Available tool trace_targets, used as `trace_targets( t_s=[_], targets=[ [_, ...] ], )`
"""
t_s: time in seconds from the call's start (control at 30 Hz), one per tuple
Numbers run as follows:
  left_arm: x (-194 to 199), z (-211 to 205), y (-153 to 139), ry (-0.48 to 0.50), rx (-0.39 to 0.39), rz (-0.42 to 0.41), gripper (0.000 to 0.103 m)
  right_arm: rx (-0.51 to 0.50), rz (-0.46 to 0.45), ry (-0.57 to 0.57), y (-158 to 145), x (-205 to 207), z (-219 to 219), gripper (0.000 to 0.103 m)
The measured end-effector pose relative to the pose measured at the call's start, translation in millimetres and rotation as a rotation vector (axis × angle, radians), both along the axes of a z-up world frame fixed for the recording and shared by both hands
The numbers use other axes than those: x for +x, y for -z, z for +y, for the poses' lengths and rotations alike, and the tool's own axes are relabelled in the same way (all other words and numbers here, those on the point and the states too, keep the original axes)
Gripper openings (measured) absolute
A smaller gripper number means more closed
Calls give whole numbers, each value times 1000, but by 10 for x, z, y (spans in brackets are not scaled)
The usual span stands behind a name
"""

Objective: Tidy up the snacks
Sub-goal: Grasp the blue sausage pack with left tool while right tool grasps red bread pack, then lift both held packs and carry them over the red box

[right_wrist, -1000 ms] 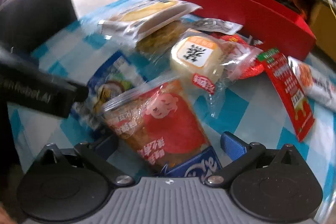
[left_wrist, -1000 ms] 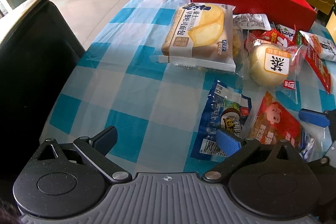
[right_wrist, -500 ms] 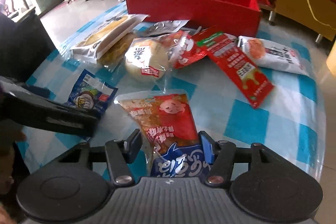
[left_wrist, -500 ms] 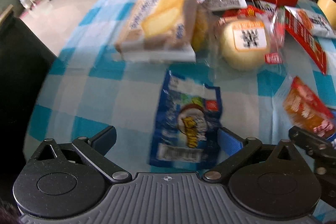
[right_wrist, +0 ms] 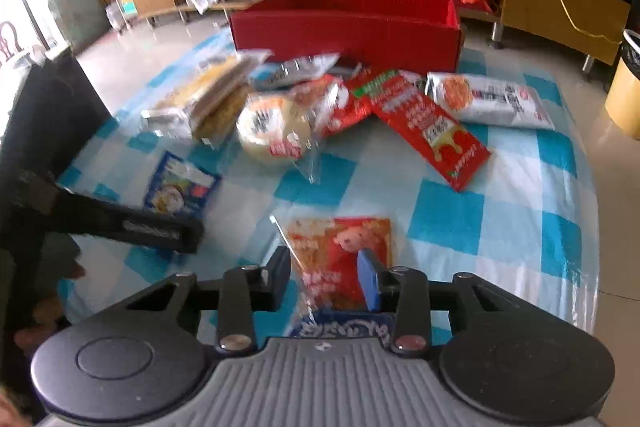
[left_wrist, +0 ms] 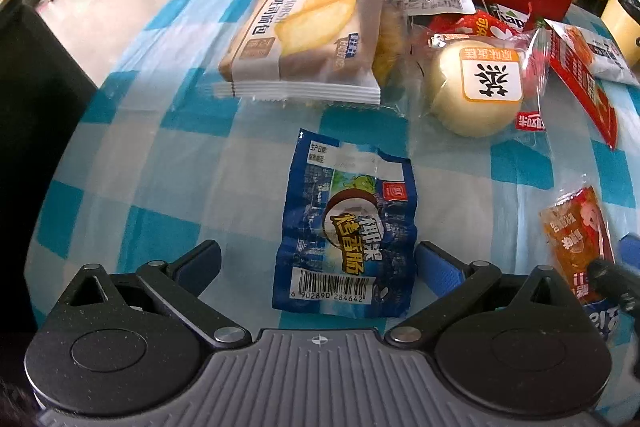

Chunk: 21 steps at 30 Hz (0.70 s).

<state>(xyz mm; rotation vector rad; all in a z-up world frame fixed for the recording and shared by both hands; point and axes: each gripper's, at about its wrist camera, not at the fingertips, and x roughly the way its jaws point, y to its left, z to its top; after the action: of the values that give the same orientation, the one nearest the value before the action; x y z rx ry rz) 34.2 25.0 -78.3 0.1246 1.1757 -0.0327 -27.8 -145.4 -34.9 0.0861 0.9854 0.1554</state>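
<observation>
While the right hand-held gripper [right_wrist: 325, 273] pinches the near end of a red snack packet [right_wrist: 340, 259], its jaws drawn in tight on the wrapper, the left hand-held gripper [left_wrist: 318, 263] stands wide open over a blue snack packet [left_wrist: 348, 227], one finger on each side and neither touching it. That blue packet lies flat on the checked surface [left_wrist: 180, 163], barcode end nearest the left gripper. Beyond it a bread pack [left_wrist: 308, 35] rests on top of other snacks, with a round bun in clear wrap [left_wrist: 476, 87] just beside it. A long red sachet [right_wrist: 432, 127] and a white snack bag [right_wrist: 488, 101] lie further right. Behind them all, at the far edge of the surface, sits an open red box [right_wrist: 348, 27].
</observation>
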Motion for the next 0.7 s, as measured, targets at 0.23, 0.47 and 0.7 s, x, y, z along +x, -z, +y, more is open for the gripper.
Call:
trace_targets(
  t_s=[0.23, 0.47, 0.7],
  targets=[
    [10, 34, -21, 7, -4, -16, 103, 8, 33, 13, 113, 110, -45, 51],
    [-20, -109, -29, 80, 73, -69, 103, -76, 46, -13, 232, 136, 37, 56],
    [-23, 30, -101, 50, -53, -17, 76, 8, 31, 14, 91, 72, -82, 40]
  ],
)
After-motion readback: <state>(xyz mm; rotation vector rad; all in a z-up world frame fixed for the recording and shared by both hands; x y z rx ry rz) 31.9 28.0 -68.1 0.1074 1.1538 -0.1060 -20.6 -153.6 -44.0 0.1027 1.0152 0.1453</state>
